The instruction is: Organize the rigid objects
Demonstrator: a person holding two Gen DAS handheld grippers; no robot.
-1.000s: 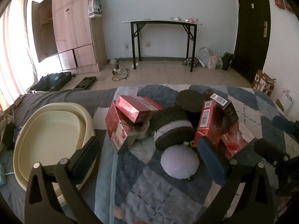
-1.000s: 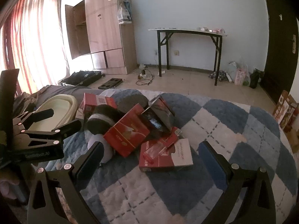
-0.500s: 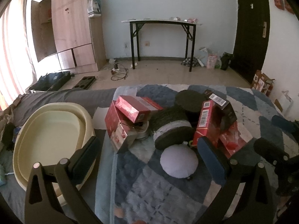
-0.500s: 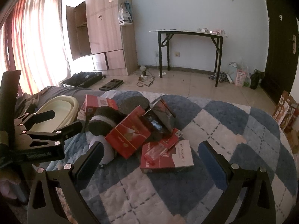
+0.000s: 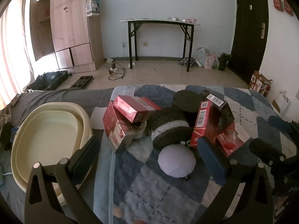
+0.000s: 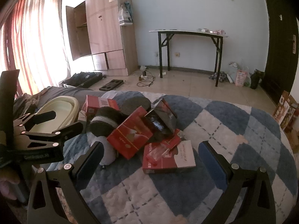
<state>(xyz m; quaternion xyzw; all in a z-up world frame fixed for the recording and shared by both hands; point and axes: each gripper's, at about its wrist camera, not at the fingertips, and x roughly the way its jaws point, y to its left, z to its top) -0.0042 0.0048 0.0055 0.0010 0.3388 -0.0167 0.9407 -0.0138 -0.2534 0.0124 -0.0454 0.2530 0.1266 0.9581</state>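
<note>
Since both tools hover empty above the pile, the step in hand is judged to be selection and approach; nothing has yet been lifted.

Left wrist view: the left hand-held gripper [image 5: 147, 160] is released, jaws spread wide and holding nothing. Between its fingers lies a white dome-shaped object [image 5: 176, 161] on the blue checked blanket [image 5: 149, 186]. Behind it sit a red box [image 5: 133, 108] leaning on another, and a black-and-white round object [image 5: 169, 128]. A cream oval basin [image 5: 50, 140], empty, stands to the left, well apart from the pile. The next move likely calls for lowering onto one item, closing, then carrying it to the basin.

Right wrist view: the right hand-held gripper [image 6: 150, 160] is likewise released and empty. This view alone shows a flat red-and-white box [image 6: 168, 158] nearest the jaws, with a clear plastic item lying on it, and a tilted red carton [image 6: 130, 132] resting against the pile. The basin's interior is mostly hidden here.
</note>
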